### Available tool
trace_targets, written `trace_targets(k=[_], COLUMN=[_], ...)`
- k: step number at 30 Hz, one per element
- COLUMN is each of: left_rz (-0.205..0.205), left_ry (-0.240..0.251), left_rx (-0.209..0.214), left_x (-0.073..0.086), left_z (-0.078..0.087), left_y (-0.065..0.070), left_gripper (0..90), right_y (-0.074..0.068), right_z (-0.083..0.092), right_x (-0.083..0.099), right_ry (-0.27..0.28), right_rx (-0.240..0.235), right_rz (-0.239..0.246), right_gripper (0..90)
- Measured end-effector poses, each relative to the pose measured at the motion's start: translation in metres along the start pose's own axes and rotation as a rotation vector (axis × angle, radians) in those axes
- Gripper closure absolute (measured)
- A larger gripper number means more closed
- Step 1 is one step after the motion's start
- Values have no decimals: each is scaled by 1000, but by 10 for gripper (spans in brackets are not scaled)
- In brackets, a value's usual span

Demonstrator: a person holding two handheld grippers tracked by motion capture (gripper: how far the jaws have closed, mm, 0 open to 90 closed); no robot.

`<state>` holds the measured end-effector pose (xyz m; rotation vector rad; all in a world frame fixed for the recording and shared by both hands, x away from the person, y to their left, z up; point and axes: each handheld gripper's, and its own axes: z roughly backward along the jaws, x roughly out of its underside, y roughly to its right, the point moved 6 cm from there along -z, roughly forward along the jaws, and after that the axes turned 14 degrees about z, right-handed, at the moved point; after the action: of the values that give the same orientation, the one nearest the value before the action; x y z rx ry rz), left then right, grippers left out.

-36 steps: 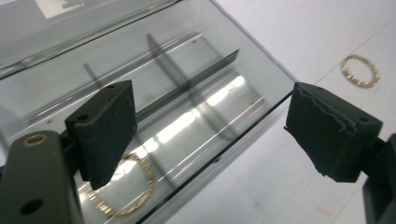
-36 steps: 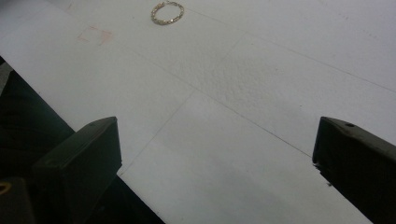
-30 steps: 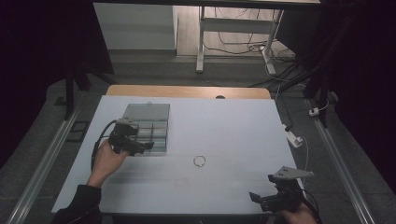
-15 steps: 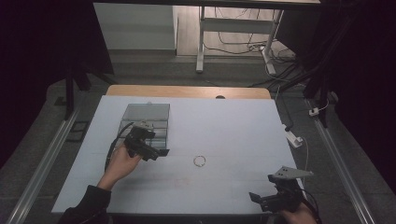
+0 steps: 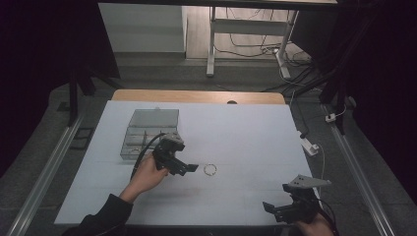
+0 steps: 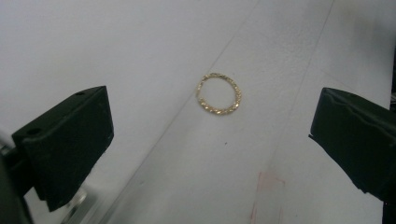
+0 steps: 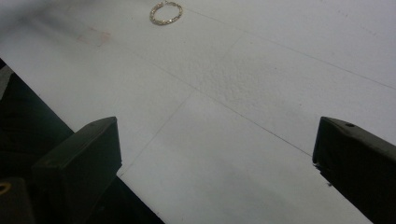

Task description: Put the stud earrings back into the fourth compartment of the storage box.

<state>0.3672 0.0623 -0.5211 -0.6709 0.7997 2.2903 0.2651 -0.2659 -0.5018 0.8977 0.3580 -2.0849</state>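
A small gold twisted ring (image 5: 210, 169) lies flat on the white table top (image 5: 246, 132), near the middle. My left gripper (image 5: 190, 168) hovers just left of it, open and empty. In the left gripper view the ring (image 6: 219, 94) sits ahead of the gripper (image 6: 210, 140), between the wide-apart jaws and apart from both. My right gripper (image 5: 271, 208) rests at the table's front right edge, open with nothing held. Its own view shows the gripper (image 7: 215, 158) over bare table, with the ring (image 7: 166, 12) far ahead.
A clear plastic compartment box (image 5: 147, 132) stands at the back left of the table, behind my left hand. A wooden strip (image 5: 196, 96) runs along the far edge. Metal rails flank both sides. A faint reddish mark (image 6: 268, 179) is on the surface near the ring.
My left gripper has moved from beside the plastic box rightward and forward, ending close to the ring. The right gripper has stayed put.
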Motion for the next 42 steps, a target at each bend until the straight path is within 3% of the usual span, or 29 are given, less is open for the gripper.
trace_targets(k=[8,12,15,25,27,33,35,36,40,42], left_rz=[-65,-77,-65,-106,-140,-196,-244,-250,-243,-242], left_ry=[-50,-65,-60,-125,-147,-188,-188,-187,-186,-192], left_rx=[11,18,46,19,-5,-15,-66,-68,-69,-75], left_x=[-3,-3,-3,8,11,17,18,18,16,16], left_z=[-25,-37,-47,-77,-82,-91,-90,-89,-82,-80], left_y=[19,23,27,36,38,43,43,44,41,39], left_gripper=[0,0,0,0,7,26,67,110,382,457], right_y=[0,-1,-1,-1,-1,-2,-2,-2,-2,-2], right_z=[-1,-1,-1,-2,-2,-2,-2,-2,-2,-2], right_x=[0,0,0,0,0,0,0,0,0,0], right_ry=[-2,-5,-9,-14,-14,-15,-16,-16,-16,-15], right_rx=[-1,-2,-2,-6,-7,-10,-10,-10,-12,-11], right_rz=[1,2,3,8,9,8,9,9,9,13], right_gripper=[12,12,12,13,12,13,13,12,12,12])
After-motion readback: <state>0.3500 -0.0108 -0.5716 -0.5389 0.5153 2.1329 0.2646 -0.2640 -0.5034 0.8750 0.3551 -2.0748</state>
